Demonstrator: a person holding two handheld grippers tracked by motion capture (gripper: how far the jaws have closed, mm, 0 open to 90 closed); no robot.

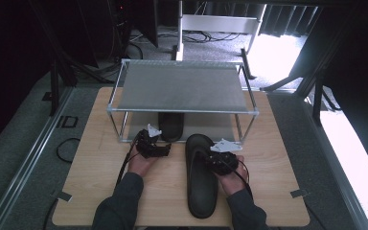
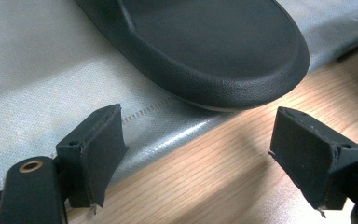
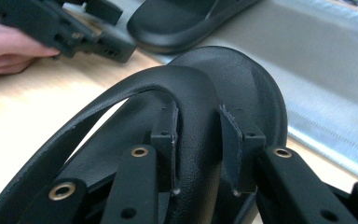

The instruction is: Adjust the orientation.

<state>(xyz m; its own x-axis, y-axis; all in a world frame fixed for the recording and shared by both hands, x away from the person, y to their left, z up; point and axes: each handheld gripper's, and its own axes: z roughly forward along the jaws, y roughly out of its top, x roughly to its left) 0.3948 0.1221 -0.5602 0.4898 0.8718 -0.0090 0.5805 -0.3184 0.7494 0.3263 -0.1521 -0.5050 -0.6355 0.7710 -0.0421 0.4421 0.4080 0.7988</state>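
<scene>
Pinching the near slipper's strap (image 3: 186, 88), right tongs (image 3: 198, 154) meet the rack (image 1: 182, 111) ahead — left tongs (image 2: 200, 154) spread behind the shelved slipper (image 2: 214, 46).

No readable text in any view.

Neither black slide sandal, the one on the table (image 1: 201, 175) or the one on the lower shelf (image 1: 171, 125), carries a legible brand or size mark, and the metal rack (image 1: 182, 86) above them bears no label, number or sign.
</scene>
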